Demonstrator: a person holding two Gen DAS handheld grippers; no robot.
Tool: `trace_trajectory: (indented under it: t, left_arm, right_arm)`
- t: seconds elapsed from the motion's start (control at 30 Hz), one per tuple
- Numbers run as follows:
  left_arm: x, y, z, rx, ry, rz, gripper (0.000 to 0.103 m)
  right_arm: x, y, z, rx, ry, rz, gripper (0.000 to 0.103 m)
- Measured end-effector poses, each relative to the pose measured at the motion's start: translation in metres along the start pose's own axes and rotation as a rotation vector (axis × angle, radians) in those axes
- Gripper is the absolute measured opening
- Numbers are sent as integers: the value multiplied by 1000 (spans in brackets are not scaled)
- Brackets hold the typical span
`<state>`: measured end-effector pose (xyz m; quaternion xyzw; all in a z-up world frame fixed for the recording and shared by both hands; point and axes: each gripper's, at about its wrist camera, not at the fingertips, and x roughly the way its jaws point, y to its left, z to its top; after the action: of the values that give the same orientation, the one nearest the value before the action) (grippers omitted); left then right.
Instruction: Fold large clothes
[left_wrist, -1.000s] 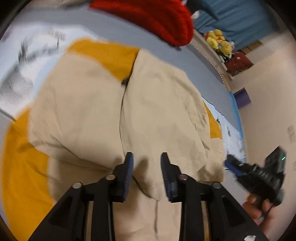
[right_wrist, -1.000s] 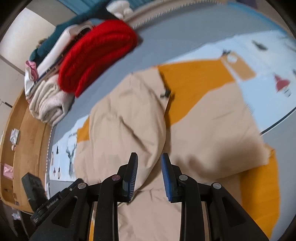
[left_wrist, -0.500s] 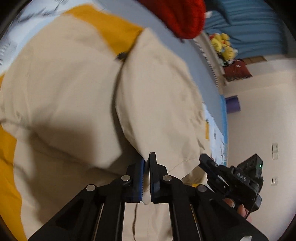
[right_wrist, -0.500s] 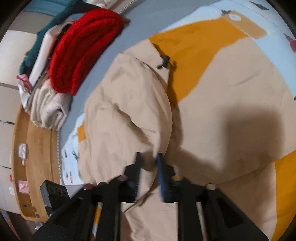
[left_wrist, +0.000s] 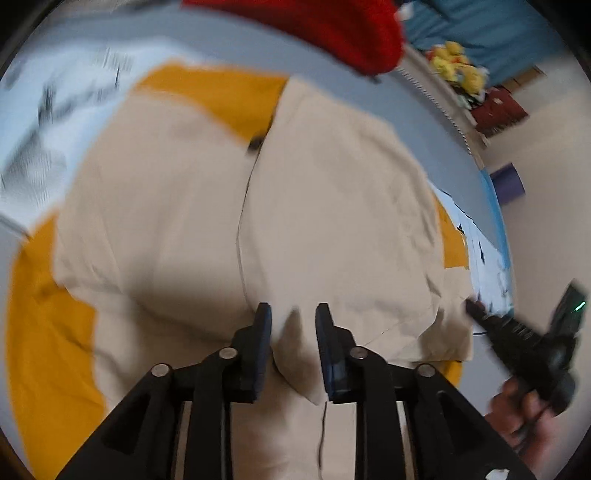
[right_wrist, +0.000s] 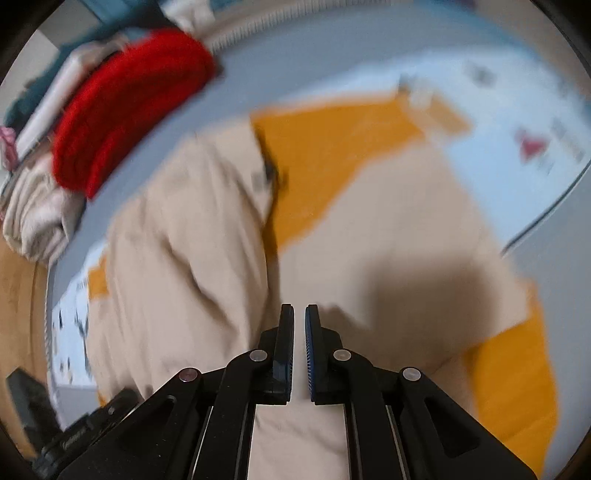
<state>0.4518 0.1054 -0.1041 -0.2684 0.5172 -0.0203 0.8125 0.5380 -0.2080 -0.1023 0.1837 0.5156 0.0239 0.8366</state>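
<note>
A large beige garment (left_wrist: 332, 221) lies spread over an orange cloth (left_wrist: 48, 350) on the bed, with one half folded along a middle crease. My left gripper (left_wrist: 293, 321) hovers over its near edge; the jaws are opening, and a loose corner of beige cloth sits between them untouched by the pads. In the right wrist view, my right gripper (right_wrist: 299, 317) is at the fold edge of the beige garment (right_wrist: 192, 277). Its jaws are closing to a narrow slit on a thin fold. A hand holds that right gripper (left_wrist: 517, 332) at the garment's right corner.
A red knit (right_wrist: 129, 103) lies on a stack of folded clothes (right_wrist: 37, 214) at the far side of the bed. A patterned light-blue sheet (right_wrist: 517, 122) borders the orange cloth (right_wrist: 332, 158). Yellow plush toys (left_wrist: 458, 70) and a purple object (left_wrist: 509, 181) sit by the wall.
My left jaws closed on the beige fold, then parted again as the hand rose slightly. My right jaws narrowed from open to nearly shut at the fold edge.
</note>
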Motion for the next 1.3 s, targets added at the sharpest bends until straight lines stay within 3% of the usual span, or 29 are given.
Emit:
trace_trajectory:
  t: [0.1, 0.17, 0.3, 0.4, 0.5, 0.6, 0.67, 0.77, 0.83, 0.93, 1.03, 1.13, 1.2, 1.3]
  left_arm:
    - [12, -16, -10, 75, 62, -60, 22]
    - [30, -18, -19, 83, 130, -87, 22]
    - [71, -25, -42, 57, 275, -106, 22]
    - [72, -27, -45, 67, 271, -93, 22]
    - [48, -17, -42, 45, 248, -139, 22]
    - [31, -9, -32, 70, 188, -118, 22]
    - [34, 1, -30, 60, 195, -80, 22]
    - [40, 11, -33, 34, 223, -50, 21]
    - [33, 9, -31, 47, 212, -61, 21]
    - [19, 6, -27, 77, 169, -56, 21]
    - [10, 5, -22, 73, 136, -49, 21]
    - [-1, 13, -18, 85, 97, -16, 21]
    - [-7, 17, -17, 104, 77, 6, 21]
    - [-18, 23, -14, 118, 47, 21, 21]
  right_arm:
    - [-18, 20, 4, -71, -84, 99, 19]
    - [-8, 32, 1, -106, -27, 192, 32]
    - [20, 43, -14, -97, 102, 260, 32]
    - [42, 54, -23, -156, 175, 263, 34]
    - [66, 53, -35, -213, 228, 77, 34]
    - [84, 31, -36, -98, 282, 37, 33]
    - [81, 31, -34, -95, 269, 28, 34]
    - [64, 42, -29, -132, 175, -2, 33]
    - [50, 53, -27, -154, 109, 19, 34]
    - [30, 76, -34, -234, 51, 142, 34]
    - [49, 85, -46, -258, 154, 227, 37]
    - [83, 74, -65, -213, 293, 122, 37]
    - [78, 72, -66, -208, 272, 111, 37]
    - [52, 85, -61, -274, 160, 136, 37]
